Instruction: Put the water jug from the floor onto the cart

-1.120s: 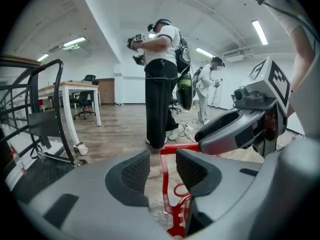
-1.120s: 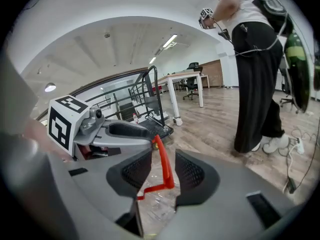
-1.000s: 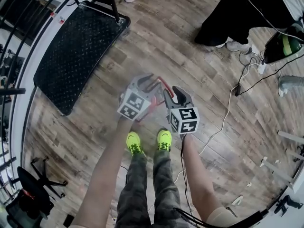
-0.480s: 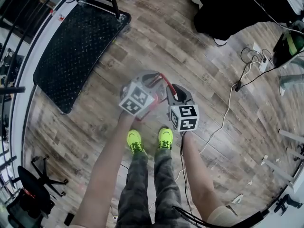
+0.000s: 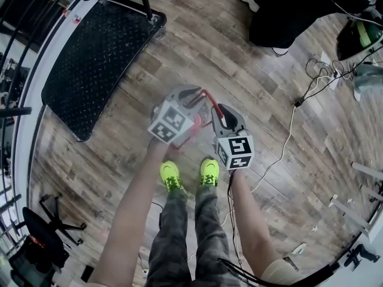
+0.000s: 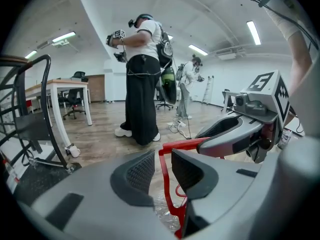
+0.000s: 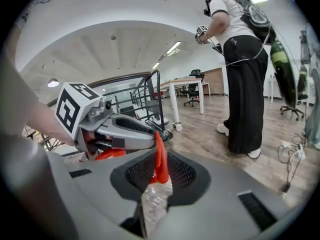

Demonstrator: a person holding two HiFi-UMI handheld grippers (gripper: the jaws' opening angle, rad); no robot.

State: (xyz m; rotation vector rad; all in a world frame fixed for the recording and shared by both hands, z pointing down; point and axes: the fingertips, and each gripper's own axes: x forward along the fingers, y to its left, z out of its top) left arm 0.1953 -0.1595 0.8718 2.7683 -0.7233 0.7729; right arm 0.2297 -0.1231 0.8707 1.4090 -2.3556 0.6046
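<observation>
The water jug hangs under both grippers and is mostly hidden; its clear plastic body (image 7: 152,202) and its red handle (image 5: 207,102) show. My left gripper (image 5: 192,94) has the handle's red bar (image 6: 162,184) between its jaws, which are closing, with thin gaps still beside the bar. My right gripper (image 5: 220,113) is also closing, and its pads pinch the red handle (image 7: 160,160). The black flat cart (image 5: 96,58) lies on the floor at the upper left, apart from the jug.
A person in black trousers (image 5: 293,11) stands at the upper right. Cables (image 5: 286,133) trail over the wooden floor on the right. My yellow shoes (image 5: 188,175) are just below the grippers. A railing (image 5: 18,70) runs along the left, and an office chair (image 5: 42,238) sits at the lower left.
Both grippers' jaws have narrowed around the red handle while the hands stayed almost in place. The person in black has shifted towards the top of the head view.
</observation>
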